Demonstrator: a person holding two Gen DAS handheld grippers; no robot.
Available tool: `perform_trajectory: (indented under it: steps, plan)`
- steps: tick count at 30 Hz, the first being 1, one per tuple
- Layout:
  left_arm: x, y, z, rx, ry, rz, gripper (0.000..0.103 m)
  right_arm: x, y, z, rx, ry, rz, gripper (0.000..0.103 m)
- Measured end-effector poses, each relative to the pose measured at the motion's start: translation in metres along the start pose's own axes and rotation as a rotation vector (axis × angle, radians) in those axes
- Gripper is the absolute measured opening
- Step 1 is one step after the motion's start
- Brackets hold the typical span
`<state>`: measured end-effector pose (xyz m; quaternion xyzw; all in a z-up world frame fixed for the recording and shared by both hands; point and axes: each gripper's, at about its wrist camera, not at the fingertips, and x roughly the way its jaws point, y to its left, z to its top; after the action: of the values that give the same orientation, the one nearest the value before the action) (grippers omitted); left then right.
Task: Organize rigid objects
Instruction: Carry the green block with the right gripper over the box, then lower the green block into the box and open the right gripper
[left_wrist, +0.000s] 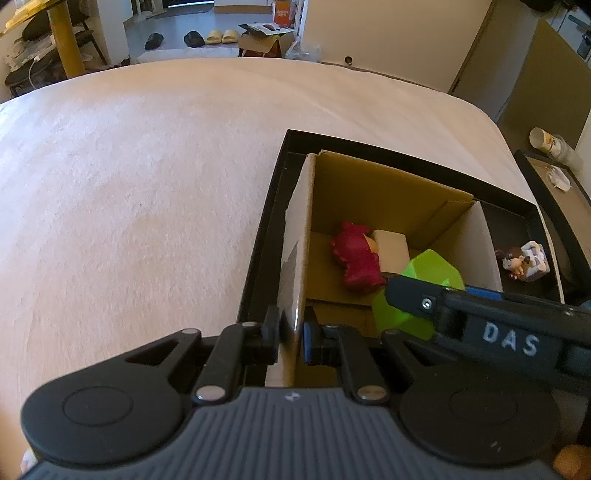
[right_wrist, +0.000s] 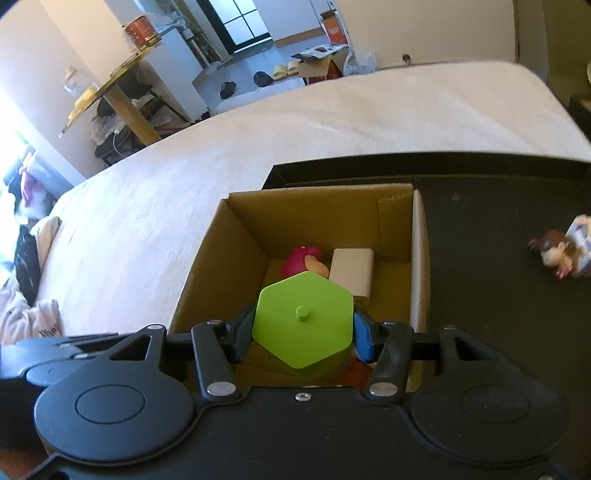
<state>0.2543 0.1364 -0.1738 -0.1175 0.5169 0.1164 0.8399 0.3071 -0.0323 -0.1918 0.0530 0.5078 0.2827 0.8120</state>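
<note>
An open cardboard box stands in a black tray on a white bed. My left gripper is shut on the box's left wall. My right gripper is shut on a green hexagonal container and holds it over the box's near part. Inside the box lie a red-haired figurine and a white block. A small brown-haired figurine lies on the tray right of the box.
The white bed spreads left and behind the tray. A side table with a cup stands at the far right. A yellow round table, shoes and boxes are on the floor beyond the bed.
</note>
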Motion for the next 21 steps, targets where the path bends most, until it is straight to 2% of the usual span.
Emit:
perform_trajectory:
  steps: [5, 11, 21]
  plan:
    - [-0.007, -0.001, 0.000, 0.013, -0.008, 0.011, 0.011, 0.001, 0.002, 0.001, 0.010, 0.008, 0.018, 0.053]
    - [-0.006, -0.001, -0.007, 0.015, 0.022, 0.009, 0.010, 0.004, 0.009, 0.001, -0.006, 0.026, 0.014, 0.055]
    - [-0.004, -0.007, -0.009, 0.032, 0.007, 0.048, 0.009, -0.016, 0.007, 0.000, -0.017, -0.028, 0.010, 0.055]
